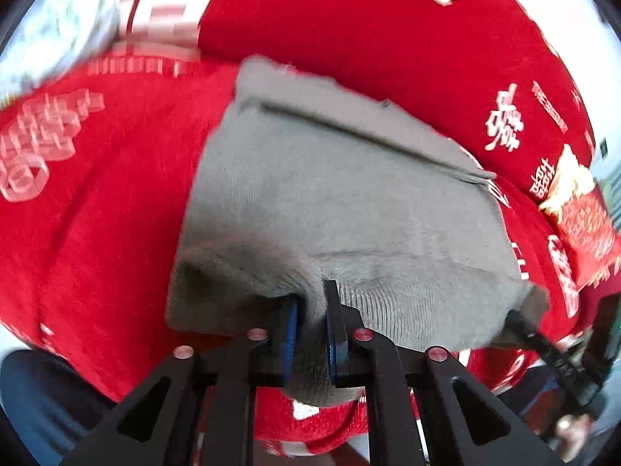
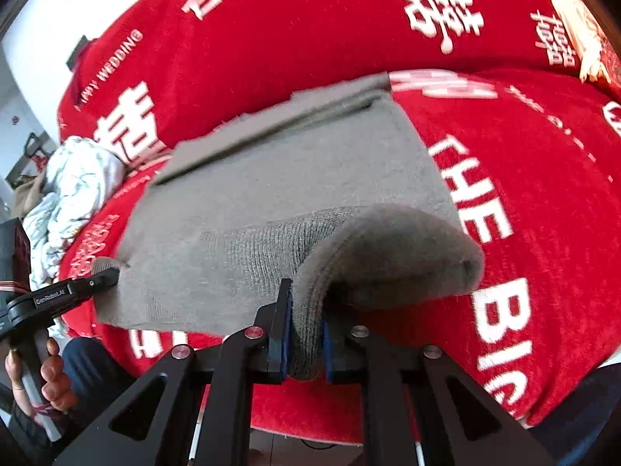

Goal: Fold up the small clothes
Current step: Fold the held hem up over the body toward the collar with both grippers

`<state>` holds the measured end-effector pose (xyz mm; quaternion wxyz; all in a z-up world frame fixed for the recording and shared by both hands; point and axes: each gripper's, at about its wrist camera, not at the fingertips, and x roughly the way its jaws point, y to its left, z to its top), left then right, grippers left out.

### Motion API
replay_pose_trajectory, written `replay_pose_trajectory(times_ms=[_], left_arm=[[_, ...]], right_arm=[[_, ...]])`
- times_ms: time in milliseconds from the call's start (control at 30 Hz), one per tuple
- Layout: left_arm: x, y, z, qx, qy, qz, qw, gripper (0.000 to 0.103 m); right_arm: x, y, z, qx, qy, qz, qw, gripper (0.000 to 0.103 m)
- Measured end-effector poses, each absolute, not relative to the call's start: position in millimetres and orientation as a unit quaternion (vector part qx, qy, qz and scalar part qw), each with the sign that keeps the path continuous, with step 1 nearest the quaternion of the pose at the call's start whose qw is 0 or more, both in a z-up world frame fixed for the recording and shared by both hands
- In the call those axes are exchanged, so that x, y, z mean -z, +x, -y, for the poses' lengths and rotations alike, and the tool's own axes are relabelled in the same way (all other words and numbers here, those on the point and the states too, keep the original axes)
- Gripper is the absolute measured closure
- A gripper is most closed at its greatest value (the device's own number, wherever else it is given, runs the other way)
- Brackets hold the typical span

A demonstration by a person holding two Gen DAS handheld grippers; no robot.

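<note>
The grey knitted garment point(image 1: 341, 194) lies spread on a red bedspread printed with white lettering point(image 1: 97, 213), and its near edge is raised off the bed at two corners. The left claw point(image 1: 312, 326) is clamped on a bunched fold of grey knit at one corner; the right claw point(image 2: 304, 334) is clamped on the other.

The step in hand appears to be the first fold: near edge gripped, ready to travel to the far hem. That next move calls for both corners moving level and together, so the edge lands square.

Only the right wrist view shows a crumpled white patterned cloth point(image 2: 77, 178) and the person's hand point(image 2: 50, 372) holding the left tool. Only the left view shows a red and gold packet point(image 1: 582, 217).
</note>
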<state>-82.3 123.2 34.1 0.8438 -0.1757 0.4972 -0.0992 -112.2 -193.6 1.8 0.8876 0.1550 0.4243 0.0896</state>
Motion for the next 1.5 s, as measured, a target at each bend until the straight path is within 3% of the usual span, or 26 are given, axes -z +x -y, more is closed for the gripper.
replay_pose_trajectory(times_ms=[67,100,133,167,200,233,267,300,500,600,633,667,700,733,767,800,1133,1500], left_arm=[[-28,-85,-133,0.109,-0.216,-0.494,0.835,0.081],[-26,-88,-139,0.114,-0.234,-0.493,0.830,0.071],[-25,-92,-146,0.122,-0.254,-0.494,0.822,0.050],[-26,-96,-150,0.131,-0.270,-0.491,0.818,0.040],[-27,-100,-153,0.129,-0.278,-0.487,0.818,0.022],[-29,-108,-157,0.116,-0.280,-0.480,0.823,0.015],[-31,-116,-161,0.107,-0.282,-0.471,0.829,0.015],[-31,-120,-163,0.110,-0.285,-0.470,0.828,0.015],[-9,-136,-147,0.113,-0.295,-0.496,0.809,0.015],[-6,-132,-124,0.106,-0.252,-0.506,0.818,0.017],[-9,-131,-117,0.103,-0.232,-0.501,0.827,0.020],[-12,-129,-111,0.104,-0.217,-0.496,0.834,0.030],[-16,-127,-103,0.112,-0.193,-0.493,0.841,0.070],[-16,-123,-95,0.131,-0.173,-0.506,0.835,0.093],[-16,-122,-91,0.138,-0.170,-0.513,0.830,0.093],[-19,-124,-90,0.136,-0.169,-0.507,0.834,0.093],[-81,-144,-107,0.135,-0.166,-0.382,0.899,0.093],[-90,-123,-89,0.102,-0.124,-0.372,0.914,0.093]], right_arm=[[-1,-117,200,-0.091,0.159,-0.420,0.889,0.086],[-1,-120,205,-0.094,0.162,-0.419,0.888,0.079],[-3,-121,206,-0.097,0.167,-0.419,0.887,0.074],[-4,-123,208,-0.099,0.170,-0.418,0.887,0.060],[-7,-126,210,-0.099,0.173,-0.411,0.889,0.047],[-10,-130,211,-0.098,0.175,-0.401,0.894,0.039],[-14,-137,214,-0.092,0.176,-0.386,0.901,0.029],[-17,-142,215,-0.089,0.178,-0.375,0.905,0.027],[-15,-148,220,-0.089,0.200,-0.373,0.901,0.027],[-9,-143,217,-0.093,0.205,-0.381,0.897,0.027],[-7,-141,216,-0.096,0.206,-0.386,0.894,0.028],[-3,-139,214,-0.101,0.210,-0.392,0.890,0.030],[0,-137,213,-0.102,0.213,-0.398,0.887,0.041],[4,-134,212,-0.105,0.211,-0.407,0.883,0.052],[7,-130,208,-0.111,0.199,-0.422,0.877,0.083],[9,-128,205,-0.114,0.189,-0.431,0.875,0.091],[-26,-146,211,-0.128,0.180,-0.372,0.901,0.091],[-55,-136,195,-0.108,0.121,-0.344,0.925,0.091]])
